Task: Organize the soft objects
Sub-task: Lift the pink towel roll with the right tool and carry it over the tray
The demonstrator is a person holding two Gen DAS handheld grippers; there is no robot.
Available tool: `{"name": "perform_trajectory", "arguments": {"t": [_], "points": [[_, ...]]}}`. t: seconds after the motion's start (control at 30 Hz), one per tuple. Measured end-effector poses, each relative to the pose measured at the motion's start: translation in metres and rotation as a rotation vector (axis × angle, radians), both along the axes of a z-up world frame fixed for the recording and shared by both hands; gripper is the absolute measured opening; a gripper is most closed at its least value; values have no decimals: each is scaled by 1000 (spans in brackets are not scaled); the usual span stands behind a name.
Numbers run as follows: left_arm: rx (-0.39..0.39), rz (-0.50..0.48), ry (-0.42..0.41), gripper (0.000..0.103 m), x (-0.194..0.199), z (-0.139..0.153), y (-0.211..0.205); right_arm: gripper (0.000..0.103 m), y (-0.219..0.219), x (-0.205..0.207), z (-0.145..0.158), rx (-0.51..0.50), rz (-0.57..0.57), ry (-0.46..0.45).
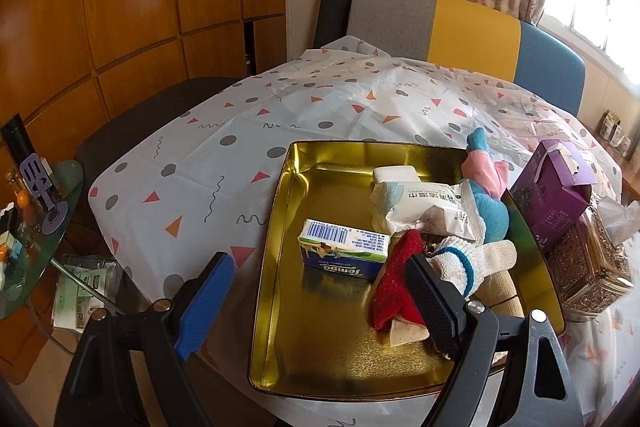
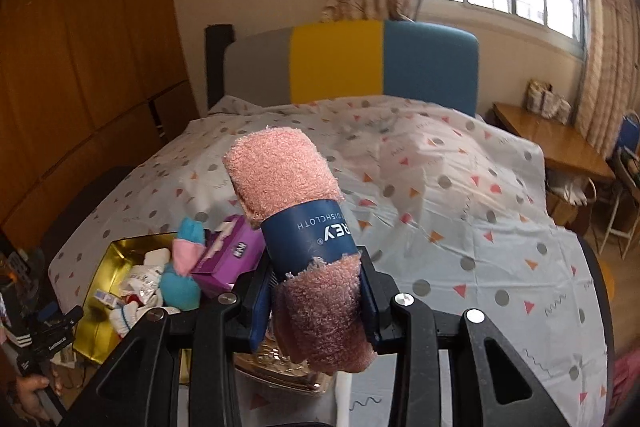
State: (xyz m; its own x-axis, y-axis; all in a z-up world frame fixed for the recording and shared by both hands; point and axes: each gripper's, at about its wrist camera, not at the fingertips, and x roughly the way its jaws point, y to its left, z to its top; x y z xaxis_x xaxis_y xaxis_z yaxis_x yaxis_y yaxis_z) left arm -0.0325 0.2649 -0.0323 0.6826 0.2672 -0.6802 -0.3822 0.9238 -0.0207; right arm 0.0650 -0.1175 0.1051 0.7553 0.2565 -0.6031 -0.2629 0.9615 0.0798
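Left wrist view
- Left gripper (image 1: 320, 291): jaws wide apart, nothing between the pads; blue-faced finger (image 1: 206, 303) over the tray's near left edge, the other finger (image 1: 434, 303) over the red cloth.
- Gold tray (image 1: 280, 227): sits on the patterned tablecloth (image 1: 200, 155), shiny inside, bare along its left and near parts.
- Tissue pack (image 1: 344, 247): blue and white, barcode up, lies in the tray's middle.
- Wet-wipe pack (image 1: 428, 203): white, behind the tissue pack, leaning on the soft pile.
- Red cloth (image 1: 396, 283): at the tray's right, touching a white knit glove (image 1: 468, 259).
- Blue and pink plush (image 1: 484, 171): along the tray's right rim.
- Purple box (image 1: 556, 191): outside the tray, to its right, on top of an ornate gold tissue holder (image 1: 588, 267).

Right wrist view
- Right gripper (image 2: 320, 303): partly closed, pads pressing both sides of the pink dishcloth.
- Pink dishcloth (image 2: 292, 223): rolled, wrapped in a dark blue paper band, held up in the air above the tablecloth, tilted, top end leaning left.
- Gold tray: lower left, well apart from the dishcloth, soft things heaped inside.
- Chair (image 2: 352, 63): grey, yellow and blue back, beyond the table.
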Motion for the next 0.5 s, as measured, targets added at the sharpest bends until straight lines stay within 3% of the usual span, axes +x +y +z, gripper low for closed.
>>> {"name": "perform_trajectory", "arguments": {"t": [0.3, 0.5], "points": [[6, 11, 0, 88, -1, -2, 4, 36, 108, -36, 7, -55, 309, -46], [-3, 52, -11, 88, -5, -1, 16, 37, 165, -46, -32, -88, 467, 61]]}}
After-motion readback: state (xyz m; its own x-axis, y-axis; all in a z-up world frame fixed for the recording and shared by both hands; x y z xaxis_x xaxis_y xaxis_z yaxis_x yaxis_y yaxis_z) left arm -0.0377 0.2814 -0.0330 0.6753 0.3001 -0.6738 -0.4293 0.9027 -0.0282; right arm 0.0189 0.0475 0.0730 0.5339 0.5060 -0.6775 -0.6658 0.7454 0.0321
